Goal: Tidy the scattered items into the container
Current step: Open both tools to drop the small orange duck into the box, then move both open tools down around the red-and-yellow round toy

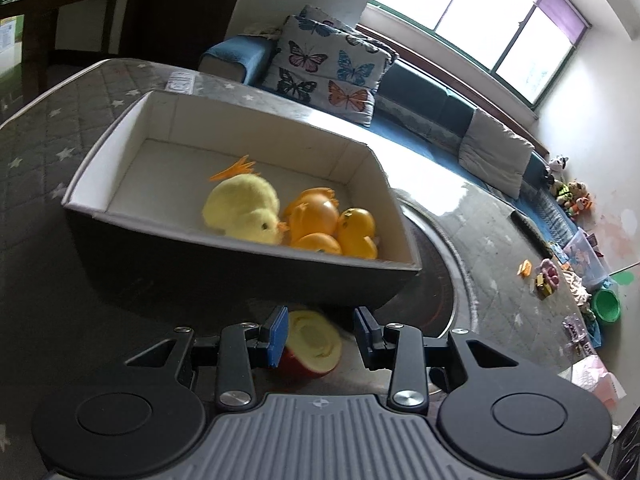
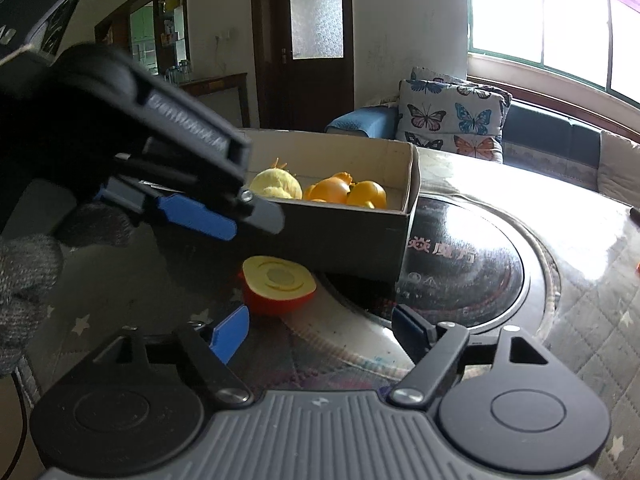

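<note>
A cardboard box [image 1: 100, 196] with a dark outside and white inside stands on the table; it holds a fluffy yellow chick [image 1: 244, 208] and orange toy ducks [image 1: 332, 228]. The box also shows in the right wrist view [image 2: 412, 184]. A toy half apple [image 1: 312, 340], red skin and yellow cut face up, lies on the table just in front of the box. My left gripper [image 1: 322, 336] is open with its blue pads on either side of the apple, apart from it. In the right wrist view the apple [image 2: 280, 288] lies ahead of my open, empty right gripper [image 2: 320, 328], and the left gripper [image 2: 224, 216] hovers above it.
A dark round glass hotplate [image 2: 472, 276] is set in the table beside the box. A quilted star-pattern cloth [image 1: 36, 152] covers the table. A blue sofa with butterfly cushions [image 1: 332, 68] is behind. Small toys [image 1: 546, 276] and a green bowl [image 1: 606, 306] lie at the far right.
</note>
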The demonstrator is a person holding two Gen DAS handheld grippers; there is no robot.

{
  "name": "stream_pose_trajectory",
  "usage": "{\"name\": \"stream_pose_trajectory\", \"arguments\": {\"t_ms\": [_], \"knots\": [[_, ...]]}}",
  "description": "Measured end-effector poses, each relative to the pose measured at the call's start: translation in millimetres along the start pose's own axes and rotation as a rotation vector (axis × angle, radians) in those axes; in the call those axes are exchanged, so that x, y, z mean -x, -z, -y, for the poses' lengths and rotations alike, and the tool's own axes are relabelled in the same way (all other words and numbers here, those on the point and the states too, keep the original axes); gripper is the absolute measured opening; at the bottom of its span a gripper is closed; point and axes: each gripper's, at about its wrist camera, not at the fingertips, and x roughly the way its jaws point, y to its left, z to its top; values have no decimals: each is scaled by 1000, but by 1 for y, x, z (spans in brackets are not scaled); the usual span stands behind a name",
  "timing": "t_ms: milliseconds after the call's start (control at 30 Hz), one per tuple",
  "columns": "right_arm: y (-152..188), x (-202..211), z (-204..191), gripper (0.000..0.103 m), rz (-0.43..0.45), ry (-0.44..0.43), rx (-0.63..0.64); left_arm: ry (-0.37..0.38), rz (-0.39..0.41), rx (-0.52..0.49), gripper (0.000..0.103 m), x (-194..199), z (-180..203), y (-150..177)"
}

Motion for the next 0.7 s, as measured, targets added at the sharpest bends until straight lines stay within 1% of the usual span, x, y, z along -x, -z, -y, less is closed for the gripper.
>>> {"name": "stream_pose_trajectory", "arguments": {"t_ms": [233, 500, 700], "knots": [[2, -1, -3, 81, -7, -6, -2, -31, -9, -1, 38, -2, -10, 10], [5, -3, -5, 83, -21, -15, -2, -55, -34, -10, 38, -6, -13, 18], [6, -6, -7, 83, -30, -32, -3, -73, -35, -17, 38, -6, -13, 21]]}}
